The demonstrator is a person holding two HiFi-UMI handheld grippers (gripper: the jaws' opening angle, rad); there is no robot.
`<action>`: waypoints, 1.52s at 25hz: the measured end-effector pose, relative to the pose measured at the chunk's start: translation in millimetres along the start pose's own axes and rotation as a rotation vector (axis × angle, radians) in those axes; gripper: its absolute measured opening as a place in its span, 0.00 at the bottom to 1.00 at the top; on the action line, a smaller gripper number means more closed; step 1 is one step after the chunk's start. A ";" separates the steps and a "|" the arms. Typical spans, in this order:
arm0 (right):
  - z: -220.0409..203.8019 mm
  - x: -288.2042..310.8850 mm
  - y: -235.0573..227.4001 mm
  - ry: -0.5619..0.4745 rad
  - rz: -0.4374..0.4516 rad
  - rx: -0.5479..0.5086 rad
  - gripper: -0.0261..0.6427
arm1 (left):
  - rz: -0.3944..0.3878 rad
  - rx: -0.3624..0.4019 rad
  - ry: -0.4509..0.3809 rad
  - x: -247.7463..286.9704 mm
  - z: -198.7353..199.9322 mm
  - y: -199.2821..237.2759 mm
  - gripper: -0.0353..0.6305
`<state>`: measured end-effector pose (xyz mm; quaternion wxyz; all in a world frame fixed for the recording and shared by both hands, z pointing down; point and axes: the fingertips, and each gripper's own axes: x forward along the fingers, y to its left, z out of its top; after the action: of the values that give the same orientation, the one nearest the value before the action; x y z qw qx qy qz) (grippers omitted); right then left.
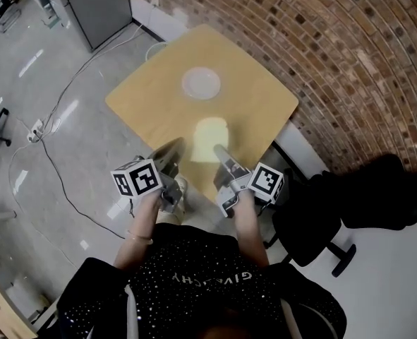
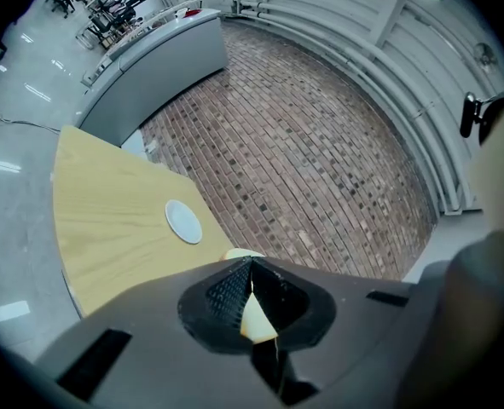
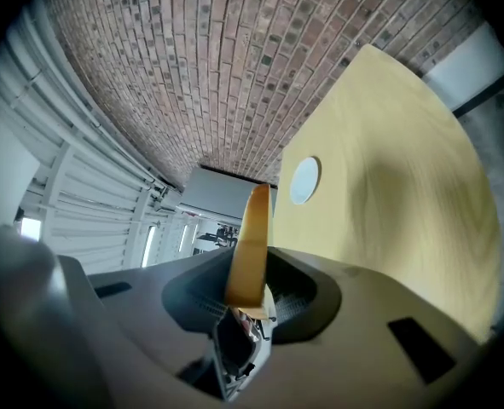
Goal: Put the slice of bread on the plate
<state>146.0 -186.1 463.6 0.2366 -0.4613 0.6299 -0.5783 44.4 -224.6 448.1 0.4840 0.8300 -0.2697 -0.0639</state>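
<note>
A pale slice of bread (image 1: 209, 136) hangs flat above the near part of the wooden table (image 1: 144, 101). My left gripper (image 1: 180, 145) meets its near left edge and my right gripper (image 1: 219, 151) its near right edge. In the right gripper view the bread (image 3: 253, 228) stands edge-on, pinched between the shut jaws. The left gripper view shows a thin wedge of bread (image 2: 257, 318) between its closed jaws. A small round white plate (image 1: 201, 83) lies bare on the table beyond the bread; it is also the plate (image 2: 183, 221) and the plate (image 3: 304, 180) in the gripper views.
A brick wall (image 1: 321, 55) runs behind and to the right of the table. A black office chair (image 1: 314, 224) stands at the right near my right arm. Cables (image 1: 49, 136) trail over the grey floor on the left, and a grey cabinet (image 1: 95, 6) stands far left.
</note>
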 end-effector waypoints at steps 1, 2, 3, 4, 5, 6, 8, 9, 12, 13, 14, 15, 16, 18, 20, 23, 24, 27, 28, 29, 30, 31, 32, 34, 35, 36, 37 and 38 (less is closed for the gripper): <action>3.4 5.5 -1.3 0.000 -0.003 0.001 0.19 | -0.001 0.001 0.005 4.3 3.4 2.8 0.07; 7.4 10.9 -3.2 0.000 -0.007 -0.001 0.19 | -0.002 0.000 0.010 8.9 6.9 5.6 0.07; 11.5 16.4 -5.3 -0.001 -0.012 -0.003 0.19 | -0.004 0.000 0.015 13.6 10.6 8.3 0.07; 15.5 21.9 -6.9 -0.001 -0.015 -0.003 0.19 | -0.005 -0.001 0.021 18.1 14.5 11.1 0.07; 19.2 27.3 -8.0 -0.003 -0.018 -0.002 0.19 | -0.006 -0.001 0.027 22.3 18.6 14.0 0.07; 22.5 32.9 -8.3 -0.007 -0.018 0.004 0.19 | -0.007 0.001 0.032 26.4 23.0 17.0 0.07; 28.7 43.7 -7.6 -0.020 -0.014 0.026 0.19 | -0.004 0.009 0.045 34.8 32.0 24.3 0.07; 32.6 48.5 -7.8 -0.026 -0.013 0.030 0.19 | -0.002 0.013 0.054 39.6 35.9 27.9 0.07; 48.4 57.8 -13.1 -0.036 -0.031 0.006 0.19 | -0.013 0.007 0.081 57.2 41.1 35.4 0.07; 54.3 59.7 -14.4 -0.040 -0.037 0.000 0.19 | -0.018 0.003 0.086 63.1 42.1 37.3 0.07; 60.5 61.2 -15.5 -0.047 -0.040 -0.001 0.19 | -0.021 0.000 0.088 68.7 43.3 39.3 0.07; 67.1 62.3 -17.4 -0.054 -0.044 -0.003 0.19 | -0.023 -0.003 0.088 73.9 44.3 41.4 0.07; 74.4 62.9 -19.9 -0.061 -0.051 -0.010 0.19 | -0.025 -0.005 0.088 78.6 45.1 43.4 0.07; 89.5 63.8 -23.4 -0.072 -0.056 -0.029 0.19 | -0.029 -0.013 0.085 86.1 45.7 46.1 0.07; 103.9 64.1 -23.7 -0.085 -0.052 -0.040 0.19 | -0.027 -0.023 0.078 91.2 45.8 48.1 0.07; 122.9 67.4 -25.2 -0.089 -0.044 -0.060 0.19 | -0.006 -0.032 0.061 99.6 46.9 54.7 0.07; 127.7 70.7 -26.5 -0.083 -0.042 -0.060 0.19 | 0.003 -0.031 0.054 103.1 48.5 58.1 0.07; 138.9 87.4 -32.4 -0.051 -0.037 -0.047 0.19 | 0.033 -0.023 0.021 114.9 58.6 72.2 0.07; 142.7 94.0 -34.7 -0.036 -0.036 -0.055 0.19 | 0.042 -0.021 0.008 119.6 62.3 77.9 0.07; 146.4 100.6 -37.5 -0.022 -0.038 -0.065 0.19 | 0.050 -0.023 -0.004 124.6 65.3 83.7 0.07; 149.9 107.6 -41.1 -0.010 -0.042 -0.072 0.19 | 0.057 -0.026 -0.015 129.5 68.1 89.6 0.07; 153.0 115.7 -44.7 -0.003 -0.045 -0.073 0.19 | 0.062 -0.031 -0.025 134.2 70.9 95.5 0.07; 155.0 124.9 -47.6 0.001 -0.043 -0.063 0.19 | 0.068 -0.034 -0.032 138.4 73.7 101.3 0.07; 156.8 145.1 -52.3 0.006 -0.032 -0.036 0.19 | 0.082 -0.036 -0.042 146.2 80.1 112.4 0.07; 157.5 155.2 -54.6 0.012 -0.030 -0.031 0.19 | 0.090 -0.034 -0.046 150.1 84.1 117.5 0.07; 158.3 165.0 -56.8 0.020 -0.031 -0.032 0.19 | 0.098 -0.031 -0.049 154.0 88.4 122.2 0.07; 158.9 174.3 -59.2 0.029 -0.033 -0.034 0.19 | 0.107 -0.029 -0.051 157.6 92.3 126.7 0.07; 159.2 182.9 -61.8 0.039 -0.035 -0.036 0.19 | 0.115 -0.029 -0.051 161.0 94.9 131.5 0.07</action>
<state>212.8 -417.8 530.2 0.2057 -0.4650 0.6367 -0.5797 95.0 -430.4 533.6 0.4917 0.8043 -0.3280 -0.0608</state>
